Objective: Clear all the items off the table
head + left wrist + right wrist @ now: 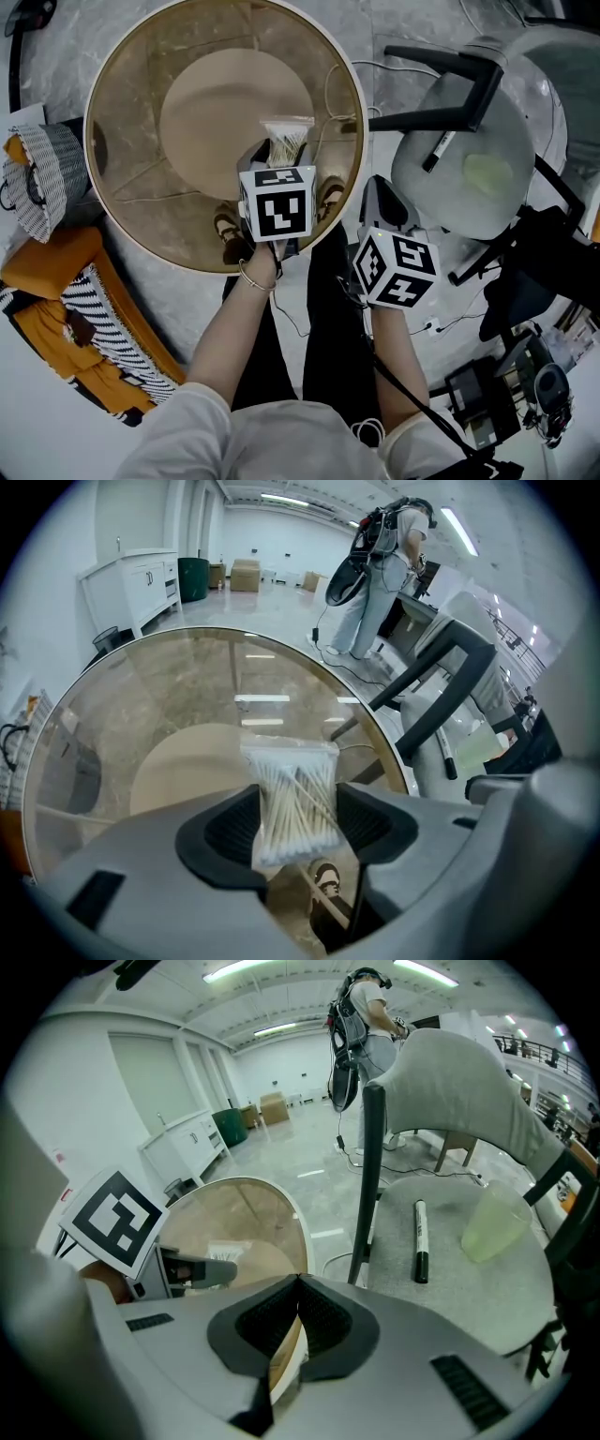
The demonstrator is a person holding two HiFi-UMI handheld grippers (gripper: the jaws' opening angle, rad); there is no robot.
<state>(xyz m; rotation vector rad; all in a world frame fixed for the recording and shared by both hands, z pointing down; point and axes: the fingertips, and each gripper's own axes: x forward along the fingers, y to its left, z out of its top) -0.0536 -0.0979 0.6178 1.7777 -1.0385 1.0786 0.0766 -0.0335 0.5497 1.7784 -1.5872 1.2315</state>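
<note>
Cotton-swab bag [292, 780] stands upright over the near right part of the round glass counter [131, 94], clamped between the jaws of the left gripper [298, 829]. The right gripper [298, 1283] hangs just right of the rim, jaws pressed together on nothing (a black marker [421, 1241] and a pale green cup [492, 1227] sit on the grey chair seat [450, 1316] beyond it).

Seen from my head, the marker cube [276, 202] on my left gripper [281, 157] covers the lower end of the cotton swab bag [286, 139] above the glass table [112, 202]. Just right of that table, the jaws of my right gripper [298, 1283] hide under its own cube [395, 268]. The print on the marker pen [420, 1241] is too small to read.
</note>
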